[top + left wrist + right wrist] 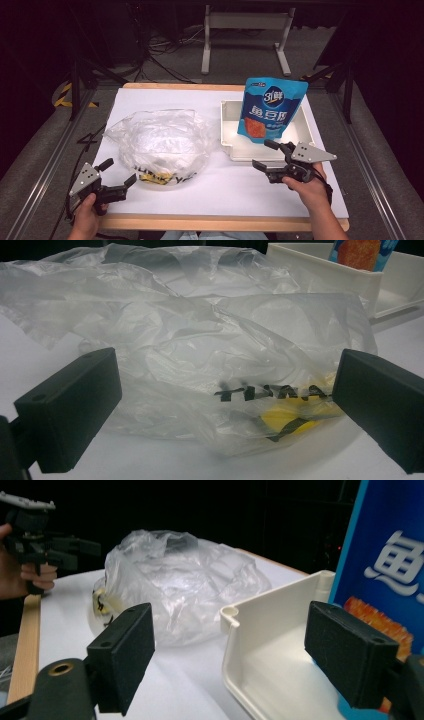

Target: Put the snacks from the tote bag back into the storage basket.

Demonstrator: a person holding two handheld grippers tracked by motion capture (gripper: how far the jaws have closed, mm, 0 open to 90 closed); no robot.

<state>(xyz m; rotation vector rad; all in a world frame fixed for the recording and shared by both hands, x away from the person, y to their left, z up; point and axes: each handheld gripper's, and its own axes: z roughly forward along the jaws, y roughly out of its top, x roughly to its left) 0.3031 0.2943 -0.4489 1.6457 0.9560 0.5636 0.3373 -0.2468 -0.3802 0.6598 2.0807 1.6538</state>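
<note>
The left gripper (116, 176) is gaping wide just before the crumpled clear plastic bag (159, 142); the right gripper (266, 156), jaws wide, is facing the white plastic tray (229, 131) holding a blue snack pouch (270, 107).

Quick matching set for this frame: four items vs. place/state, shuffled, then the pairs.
Items:
1. blue pouch
2. plastic bag
3. left claw
4. right claw

States:
A. crumpled on the white table sheet, left of the tray
B. open, at the tray's near edge
C. standing upright in the white tray
D. open, near the printed end of the bag

Pairs: 1-C, 2-A, 3-D, 4-B
</note>
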